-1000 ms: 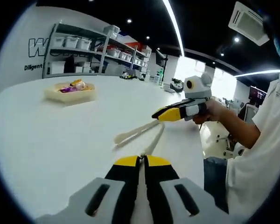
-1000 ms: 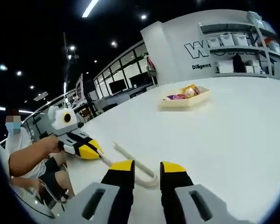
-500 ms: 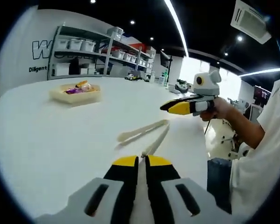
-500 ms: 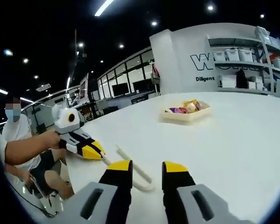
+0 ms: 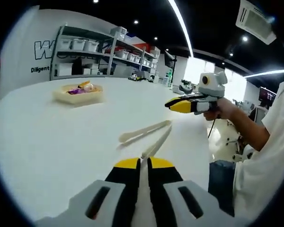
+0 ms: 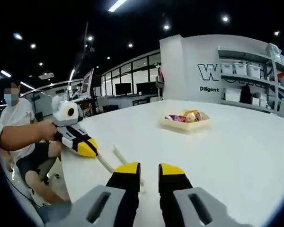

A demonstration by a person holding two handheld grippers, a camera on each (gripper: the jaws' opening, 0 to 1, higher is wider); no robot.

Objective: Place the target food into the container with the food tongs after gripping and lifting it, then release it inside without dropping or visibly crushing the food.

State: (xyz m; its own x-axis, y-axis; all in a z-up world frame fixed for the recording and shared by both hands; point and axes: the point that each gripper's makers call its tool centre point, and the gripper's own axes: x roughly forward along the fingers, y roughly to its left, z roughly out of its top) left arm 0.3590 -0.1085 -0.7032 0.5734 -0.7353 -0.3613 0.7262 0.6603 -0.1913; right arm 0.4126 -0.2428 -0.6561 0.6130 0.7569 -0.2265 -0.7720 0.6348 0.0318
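Cream tongs (image 5: 144, 134) lie on the surface (image 5: 61, 137); left tool (image 5: 141, 164) clenches their handle, right tool (image 6: 149, 169) released, tray (image 5: 78, 94) far.

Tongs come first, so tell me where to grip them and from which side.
Grip the tongs at the joined end nearest the left gripper, coming from the near table edge. They lie flat, arms spreading apart toward the tray, so the near end is probably easiest to close on.
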